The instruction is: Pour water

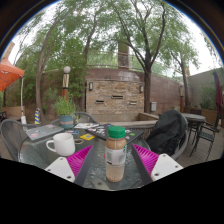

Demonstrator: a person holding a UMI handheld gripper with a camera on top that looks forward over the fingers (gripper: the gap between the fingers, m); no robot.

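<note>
Magenta pads line the inner faces of the two fingers of the gripper, which stand spread apart over a glass-topped patio table. Between them stands a clear plastic bottle with a green cap, upright on the table, with a gap showing on either side, so the fingers are about it and not pressing on it. The bottle's lower part looks brownish; whether that is a label or its contents cannot be told. To the left, just beyond the left finger, sits a white mug with its handle turned left. Farther off on the table lie a few small items, among them something yellow, too small to make out. A potted plant stands at the far left of the table. To the right, a dark bag rests on a chair. Far behind rise a brick outdoor fireplace and tall trees
</note>
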